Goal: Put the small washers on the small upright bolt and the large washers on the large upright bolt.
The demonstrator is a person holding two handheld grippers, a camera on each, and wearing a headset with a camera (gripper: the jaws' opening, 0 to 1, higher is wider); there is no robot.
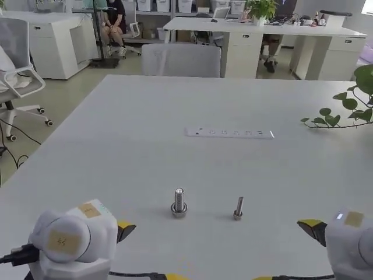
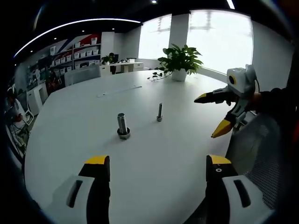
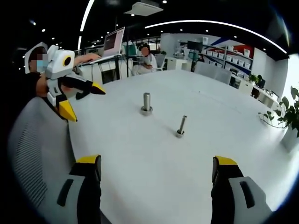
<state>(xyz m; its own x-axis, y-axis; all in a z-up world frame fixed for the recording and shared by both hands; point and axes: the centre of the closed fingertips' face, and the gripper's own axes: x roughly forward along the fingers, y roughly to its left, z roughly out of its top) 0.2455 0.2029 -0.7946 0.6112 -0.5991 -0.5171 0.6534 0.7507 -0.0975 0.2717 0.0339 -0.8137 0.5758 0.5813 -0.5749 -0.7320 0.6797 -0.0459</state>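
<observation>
The table is the biggest thing in front of me: a broad white top, matte and smooth, with a rounded near edge. My two tools sit low at that near edge. The left gripper and the right gripper both have rounded white plastic bodies, dark fingers and wedge-shaped yellow tips.

At the far right a leafy green plant trails thin stems over the table edge. Out past the middle lies a flat white power strip, long and narrow.

The large upright bolt stands near me, left of centre. It is a thick shaft of dull grey metal, threaded, with a wider ring-shaped collar at its foot; I cannot tell whether that collar is washers or the bolt's own head. The small upright bolt stands just to its right, apart from it. It is thinner and shorter, the same grey metal, with a small wider base.

The left gripper's fingers are spread wide, holding nothing and touching nothing. The right gripper's fingers are spread just as wide and are likewise empty. Both bolts lie beyond the tips, between the two tools.
</observation>
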